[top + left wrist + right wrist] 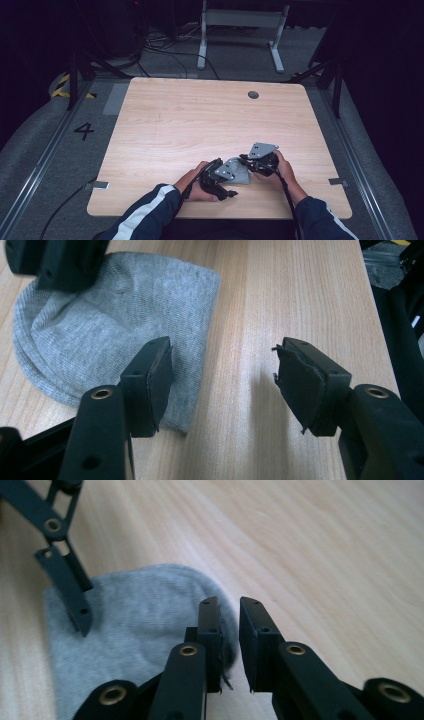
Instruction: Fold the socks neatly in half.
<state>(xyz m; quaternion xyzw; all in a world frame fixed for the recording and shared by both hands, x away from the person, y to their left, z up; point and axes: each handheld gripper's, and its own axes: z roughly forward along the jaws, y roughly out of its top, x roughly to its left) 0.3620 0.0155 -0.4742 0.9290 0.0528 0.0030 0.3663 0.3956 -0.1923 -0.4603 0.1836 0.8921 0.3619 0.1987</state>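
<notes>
Near edge of the wooden table [165, 120]: the left gripper [225, 382] hangs with jaws spread, one pad over the rim of the folded grey sock [115, 335], nothing pinched. Just beyond, the right gripper [230, 640] shows a narrow gap, jaws parted over the sock's rounded end, gripping nothing.

Both forearms in dark blue sleeves with white stripes reach in from below. The black left gripper [222, 377] points forward, jaws well apart. The black right gripper [230, 640] angles inward, jaws nearly together, empty.
</notes>
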